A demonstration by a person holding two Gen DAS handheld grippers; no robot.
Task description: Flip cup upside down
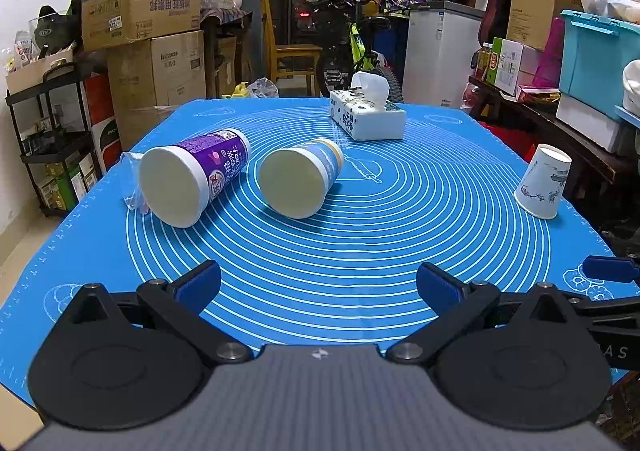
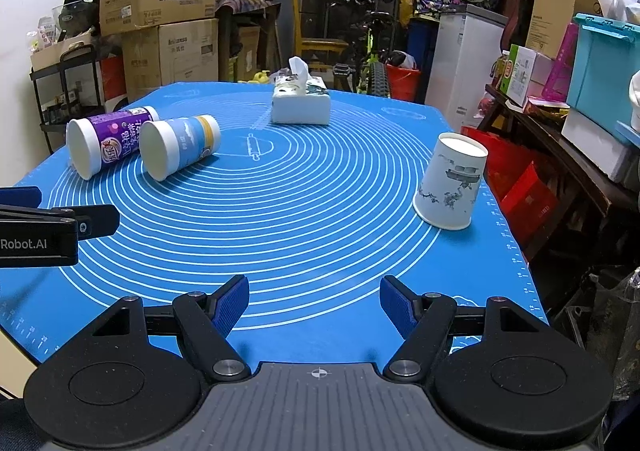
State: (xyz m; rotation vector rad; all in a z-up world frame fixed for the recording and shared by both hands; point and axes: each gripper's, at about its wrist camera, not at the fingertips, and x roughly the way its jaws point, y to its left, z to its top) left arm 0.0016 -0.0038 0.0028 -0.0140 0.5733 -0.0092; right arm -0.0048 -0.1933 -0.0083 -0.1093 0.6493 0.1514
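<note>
A white paper cup with blue-grey drawings (image 2: 450, 183) stands upside down, mouth on the blue mat, near the right edge; it also shows in the left wrist view (image 1: 543, 182). A purple-labelled cup (image 1: 192, 177) (image 2: 106, 139) and a light blue cup (image 1: 299, 178) (image 2: 178, 145) lie on their sides at the left. My left gripper (image 1: 318, 283) is open and empty over the near middle of the mat. My right gripper (image 2: 314, 301) is open and empty, near the mat's front, short of the paper cup.
A tissue box (image 1: 366, 117) (image 2: 301, 103) sits at the far middle of the blue mat (image 1: 320, 235) (image 2: 304, 203). Crumpled clear plastic (image 1: 132, 187) lies behind the purple cup. Cardboard boxes, shelves and a bicycle surround the table. The left gripper's side (image 2: 44, 229) shows at the right wrist view's left edge.
</note>
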